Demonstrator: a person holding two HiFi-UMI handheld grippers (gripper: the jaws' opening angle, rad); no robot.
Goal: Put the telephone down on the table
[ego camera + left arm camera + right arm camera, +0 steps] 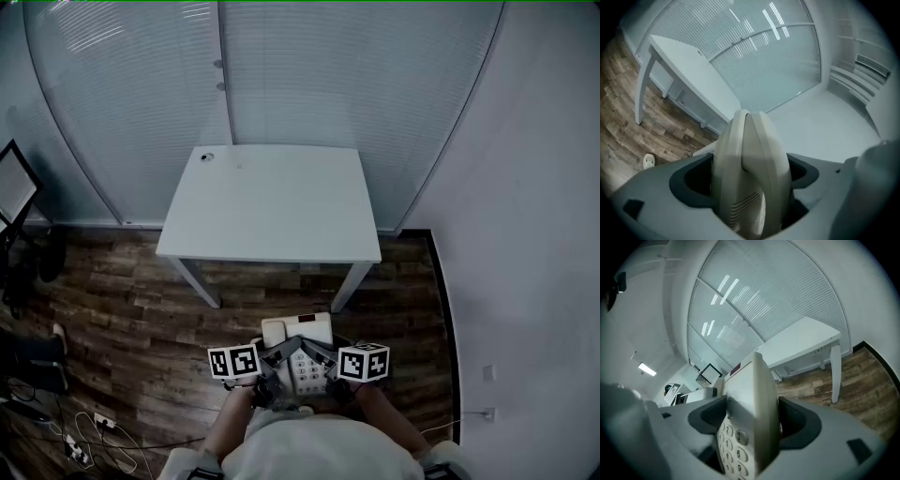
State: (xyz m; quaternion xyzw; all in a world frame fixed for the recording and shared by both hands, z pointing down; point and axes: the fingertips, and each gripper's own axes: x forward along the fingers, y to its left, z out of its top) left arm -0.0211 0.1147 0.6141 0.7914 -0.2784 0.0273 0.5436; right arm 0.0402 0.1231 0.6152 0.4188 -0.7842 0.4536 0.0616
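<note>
Cream plastic telephone [298, 349], a desk model, is in the air and not on the table: we see it carried low in front of the person's body, over the wood-pattern floor [122, 309], near the front edge of the white table [272, 202] but well clear of it. Both tools hold it. The left gripper [751, 176] is clamped across the telephone's left edge, jaws spread wide with the body filling the gap between them; its own view shows the rounded handset [764, 150] lying against the base, with a slotted grille [747, 211] lower down. The right gripper [749, 420] is clamped across the opposite edge in the same way, jaws wide and the casing wedged between them; the numbered keypad [733, 446] faces that camera from the left side of the casing. In the head view the two marker cubes, left [234, 361] and right [364, 362], sit either side of the telephone, with the person's forearms running back from them. We note the tabletop is bare apart from a small round fitting [206, 157] at its far left corner. Beyond the table stands a glass partition with closed blinds [281, 66]; a plain white wall [534, 234] closes the right side. At the lower left of the floor lie a power strip and loose cables [80, 448]. A dark monitor [708, 373] shows in the right gripper view, far off.
</note>
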